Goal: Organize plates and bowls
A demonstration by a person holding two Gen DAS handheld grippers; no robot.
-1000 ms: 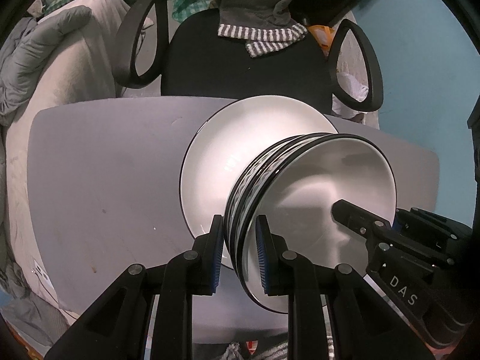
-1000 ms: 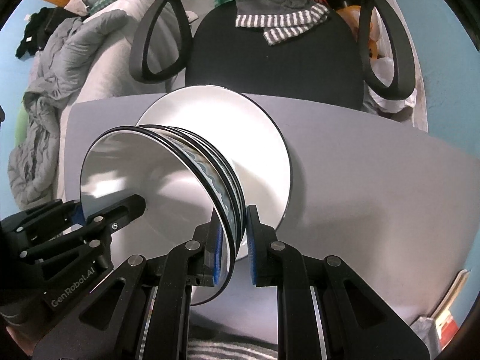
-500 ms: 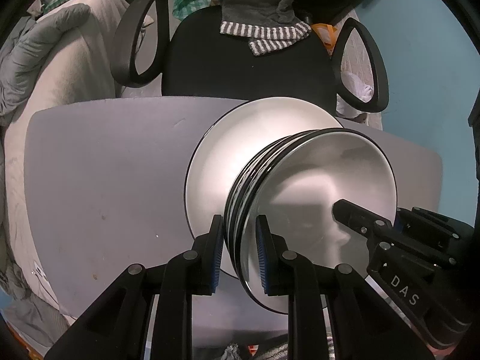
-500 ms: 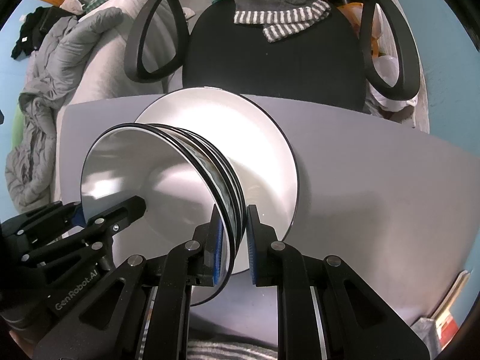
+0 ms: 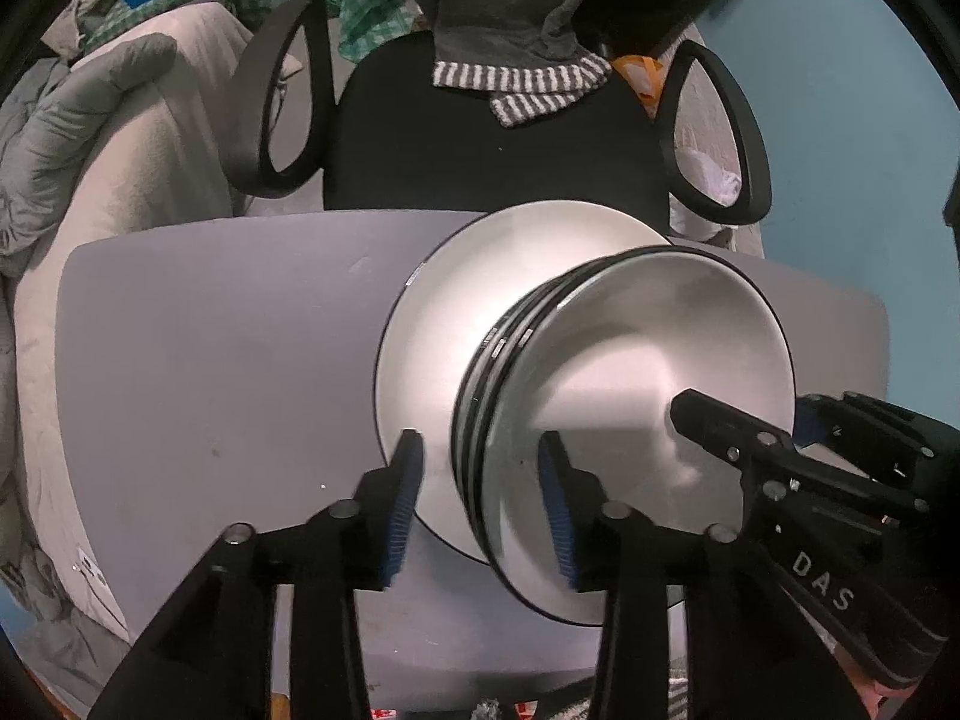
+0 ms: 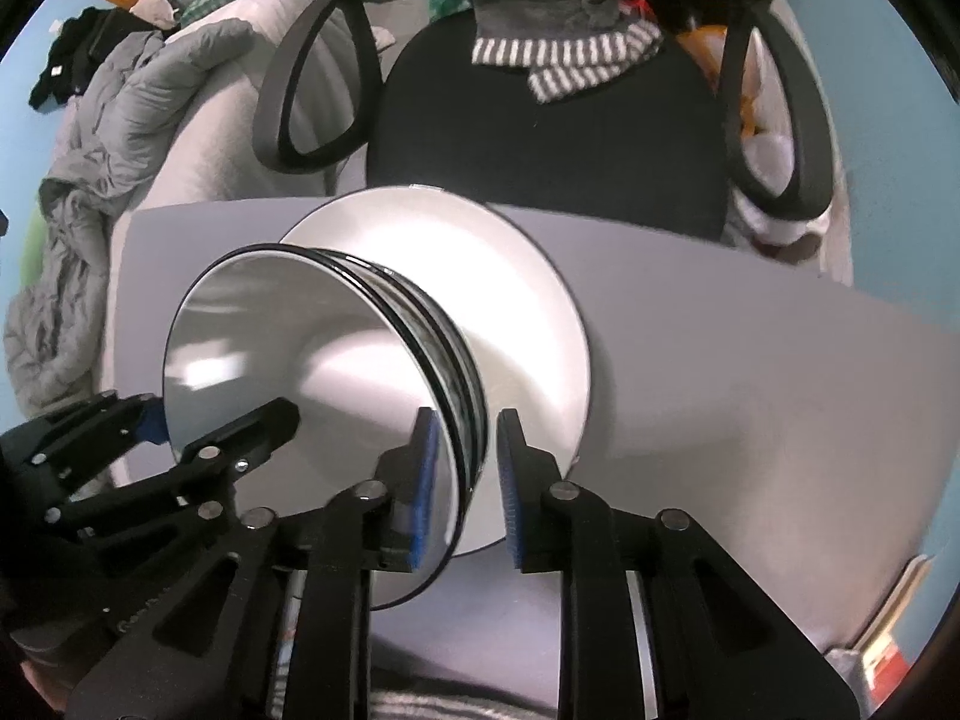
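Observation:
A stack of white black-rimmed bowls (image 5: 648, 396) sits on a large white plate (image 5: 456, 324) on the grey table (image 5: 210, 360). My left gripper (image 5: 480, 504) is open, its blue pads straddling the stack's left rim with a gap on both sides. In the right wrist view the bowls (image 6: 312, 372) rest on the plate (image 6: 528, 312). My right gripper (image 6: 465, 486) is open around the stack's right rim, its pads slightly apart from it. Each gripper shows in the other's view.
A black office chair (image 5: 492, 144) with grey and striped clothes stands behind the table. A bed with grey bedding (image 6: 120, 138) lies to the left. Bare table surface (image 6: 750, 396) lies right of the plate.
Both grippers have opened and let go of the bowl stack's rim. The left one opened wide, the right one a little. The stack now rests on the plate.

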